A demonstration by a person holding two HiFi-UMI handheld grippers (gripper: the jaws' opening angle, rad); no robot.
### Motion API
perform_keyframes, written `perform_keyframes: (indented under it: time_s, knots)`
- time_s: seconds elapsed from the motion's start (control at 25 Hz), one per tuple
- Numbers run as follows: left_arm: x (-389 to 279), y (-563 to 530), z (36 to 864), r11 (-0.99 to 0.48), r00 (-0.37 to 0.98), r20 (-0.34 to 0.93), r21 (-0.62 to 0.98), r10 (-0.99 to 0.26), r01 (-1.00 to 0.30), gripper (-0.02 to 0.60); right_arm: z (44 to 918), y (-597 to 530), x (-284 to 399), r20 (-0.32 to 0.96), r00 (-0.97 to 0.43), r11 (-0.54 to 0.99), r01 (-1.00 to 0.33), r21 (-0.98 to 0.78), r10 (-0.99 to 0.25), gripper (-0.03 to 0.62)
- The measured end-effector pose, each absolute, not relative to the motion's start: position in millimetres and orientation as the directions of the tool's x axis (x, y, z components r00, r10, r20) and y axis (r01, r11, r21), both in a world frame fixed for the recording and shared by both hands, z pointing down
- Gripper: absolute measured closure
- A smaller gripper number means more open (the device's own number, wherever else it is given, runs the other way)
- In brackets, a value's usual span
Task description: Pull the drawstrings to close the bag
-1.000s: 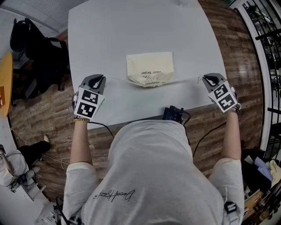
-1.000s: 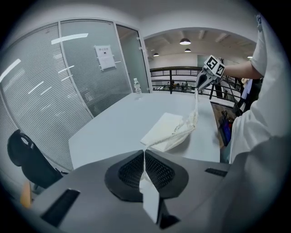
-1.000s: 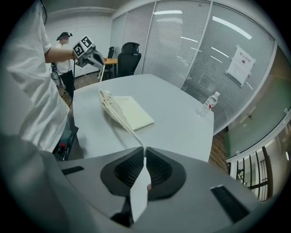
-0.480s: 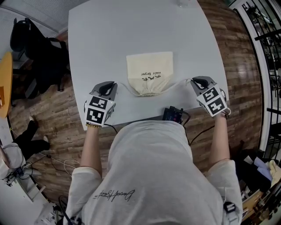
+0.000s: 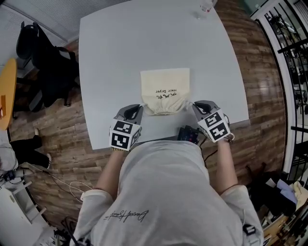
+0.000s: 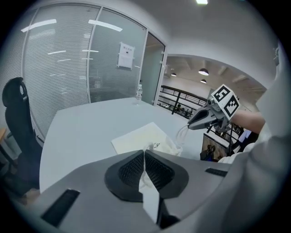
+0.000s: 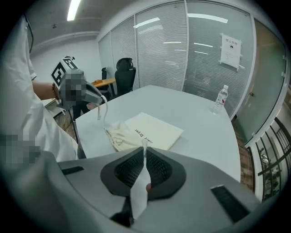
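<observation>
Head view: cream bag [image 5: 165,86] is lying flat by the middle of the counter's [image 5: 144,43] near edge, with its gathered mouth facing the person. Left claw [image 5: 134,110] is sitting just beside the mouth on its left and right claw [image 5: 197,105] just beside it on its right, both close to the near edge. Bottle [image 5: 205,6] is standing at the far right corner.

Left gripper view: jaws are pinching together on the left drawstring [image 6: 145,176], with the bag lying just beyond them.

Right gripper view: jaws are clamping narrow on the right drawstring [image 7: 142,182], with the puckered mouth lying just ahead.
</observation>
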State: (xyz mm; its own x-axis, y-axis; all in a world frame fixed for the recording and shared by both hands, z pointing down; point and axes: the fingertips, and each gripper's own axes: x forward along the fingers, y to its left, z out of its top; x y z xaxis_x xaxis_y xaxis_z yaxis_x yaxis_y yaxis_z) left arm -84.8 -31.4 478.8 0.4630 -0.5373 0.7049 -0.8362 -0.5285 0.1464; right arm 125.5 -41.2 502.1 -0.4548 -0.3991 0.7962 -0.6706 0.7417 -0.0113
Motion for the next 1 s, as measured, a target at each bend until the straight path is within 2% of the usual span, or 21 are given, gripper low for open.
perform_keyframes:
  time_s: [1.0]
  knots:
    - [-87, -40, 467, -0.525, 0.506, 0.651, 0.189, -0.565, -0.83, 0.566, 502, -45, 104, 0.787, -0.485, 0.79, -0.613, 0.006, -0.382, 0.56]
